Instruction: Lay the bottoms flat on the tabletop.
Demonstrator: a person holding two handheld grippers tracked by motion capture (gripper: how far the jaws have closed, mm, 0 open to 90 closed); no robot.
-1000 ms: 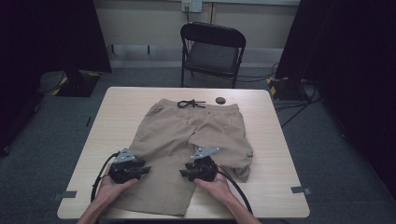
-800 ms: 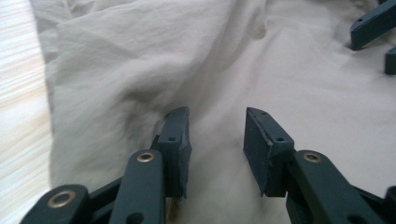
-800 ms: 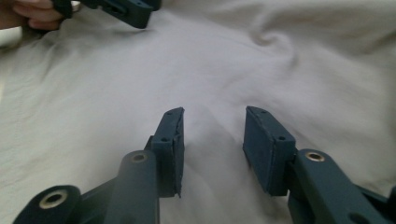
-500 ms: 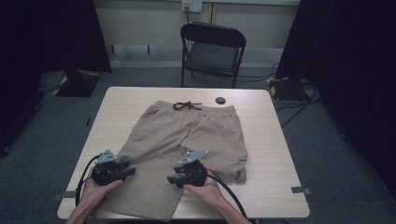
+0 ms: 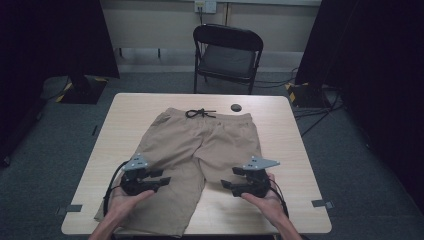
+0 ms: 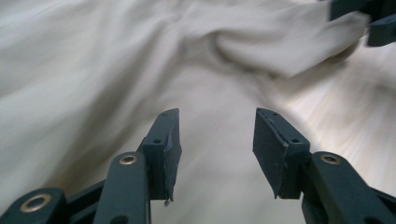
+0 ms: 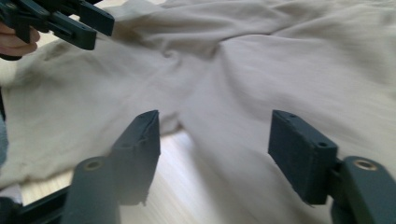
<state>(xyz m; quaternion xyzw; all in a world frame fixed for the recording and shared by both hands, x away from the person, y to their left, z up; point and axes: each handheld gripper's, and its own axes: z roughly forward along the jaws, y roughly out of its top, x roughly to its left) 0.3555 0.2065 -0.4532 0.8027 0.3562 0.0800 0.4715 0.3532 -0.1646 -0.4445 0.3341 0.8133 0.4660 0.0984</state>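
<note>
Tan shorts (image 5: 200, 145) lie flat on the wooden table (image 5: 127, 117), with the waistband and its black drawstring (image 5: 199, 113) at the far side. My left gripper (image 5: 162, 181) hovers over the left leg and points right. Its jaws stand apart and have just been opening, with nothing between them (image 6: 217, 114), only cloth below. My right gripper (image 5: 227, 185) hovers by the right leg's hem and points left. It is open too (image 7: 215, 116), its jaws have just been widening, and nothing is between them. Each gripper view catches the other gripper at a top corner.
A black folding chair (image 5: 227, 55) stands behind the table's far edge. A small round black object (image 5: 236, 107) lies on the table beside the waistband. Tape marks (image 5: 320, 203) sit near the front corners. Bare wood shows to the right of the shorts.
Both hands swung left, then came back right and rose off the cloth. The right gripper has ended farther right than a second ago. Both pairs of jaws stand wider.
</note>
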